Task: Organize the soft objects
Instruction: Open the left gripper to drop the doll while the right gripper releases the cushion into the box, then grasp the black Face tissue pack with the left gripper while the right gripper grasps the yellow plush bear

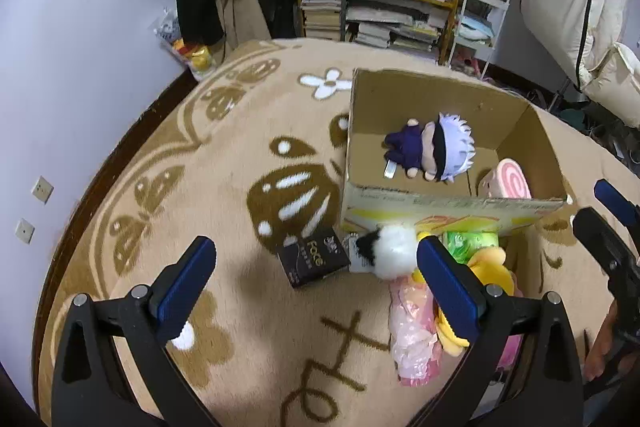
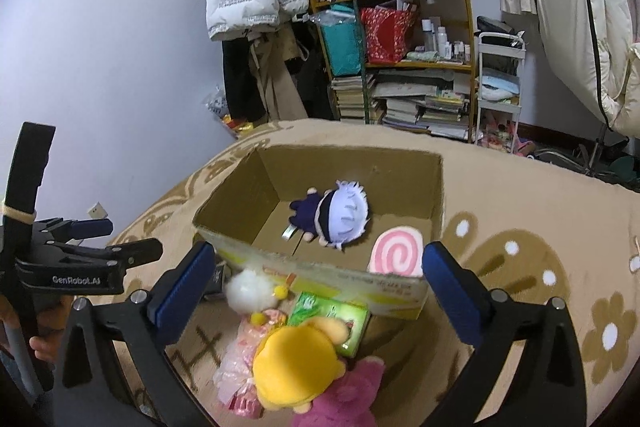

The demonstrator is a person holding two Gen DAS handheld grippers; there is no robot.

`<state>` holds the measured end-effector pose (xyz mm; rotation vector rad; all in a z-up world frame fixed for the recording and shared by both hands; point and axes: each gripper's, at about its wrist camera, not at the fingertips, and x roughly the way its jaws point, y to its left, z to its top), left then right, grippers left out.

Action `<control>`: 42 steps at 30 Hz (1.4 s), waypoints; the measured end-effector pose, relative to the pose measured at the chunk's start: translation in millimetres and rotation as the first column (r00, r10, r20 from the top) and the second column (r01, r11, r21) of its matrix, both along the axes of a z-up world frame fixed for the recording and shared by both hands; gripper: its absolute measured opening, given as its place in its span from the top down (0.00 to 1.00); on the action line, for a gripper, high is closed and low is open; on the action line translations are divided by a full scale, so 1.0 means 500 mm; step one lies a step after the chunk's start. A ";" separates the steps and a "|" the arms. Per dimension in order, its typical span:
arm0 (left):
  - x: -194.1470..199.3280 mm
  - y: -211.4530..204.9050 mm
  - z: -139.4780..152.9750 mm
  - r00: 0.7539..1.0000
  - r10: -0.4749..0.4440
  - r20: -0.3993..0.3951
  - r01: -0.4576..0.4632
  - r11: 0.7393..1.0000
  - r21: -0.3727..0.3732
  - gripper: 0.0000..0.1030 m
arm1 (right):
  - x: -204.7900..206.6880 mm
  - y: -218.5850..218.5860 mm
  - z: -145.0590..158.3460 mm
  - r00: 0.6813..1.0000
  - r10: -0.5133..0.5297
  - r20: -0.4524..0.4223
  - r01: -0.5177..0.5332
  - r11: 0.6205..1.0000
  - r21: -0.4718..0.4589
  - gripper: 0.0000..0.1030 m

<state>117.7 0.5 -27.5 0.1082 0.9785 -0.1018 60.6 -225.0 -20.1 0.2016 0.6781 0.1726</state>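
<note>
With both the left gripper (image 1: pixel 312 267) and right gripper (image 2: pixel 318 275) wide and empty, a careless grab could snag the box (image 2: pixel 320 277) instead of the yellow plush (image 2: pixel 296 363).

Doll (image 2: pixel 334 217) and swirl cushion (image 2: pixel 396 255) lie inside box (image 2: pixel 320 273)

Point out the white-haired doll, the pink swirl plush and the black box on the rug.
white-haired doll (image 2: pixel 340 217), right wrist view, on its white hair.
pink swirl plush (image 2: pixel 396 255), right wrist view, on the spiral's centre.
black box (image 1: pixel 314 261), left wrist view, on its printed top face.
</note>
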 end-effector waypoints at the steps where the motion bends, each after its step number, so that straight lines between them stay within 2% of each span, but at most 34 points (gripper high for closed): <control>1: -0.001 0.001 -0.005 1.000 -0.002 -0.006 0.002 1.000 0.004 0.03 | 0.000 0.006 -0.002 1.000 0.004 -0.005 -0.004 1.000 -0.003 0.00; 12: 0.024 -0.002 -0.070 0.996 -0.008 -0.091 0.015 0.997 0.072 0.03 | 0.011 0.042 -0.059 0.994 0.044 -0.096 -0.049 0.998 -0.049 0.00; 27: 0.088 0.005 -0.161 0.982 0.016 -0.190 0.002 0.996 0.094 0.03 | 0.045 0.059 -0.146 0.969 0.077 -0.235 -0.090 0.995 -0.045 0.00; 33: 0.115 0.001 -0.192 0.974 0.012 -0.227 0.007 0.996 0.084 0.03 | 0.059 0.063 -0.184 0.952 0.085 -0.293 -0.093 0.996 -0.012 0.00; 42: 0.137 -0.006 -0.240 0.964 0.016 -0.267 0.010 0.995 0.094 0.03 | 0.071 0.066 -0.215 0.936 0.090 -0.342 -0.102 0.995 -0.019 0.01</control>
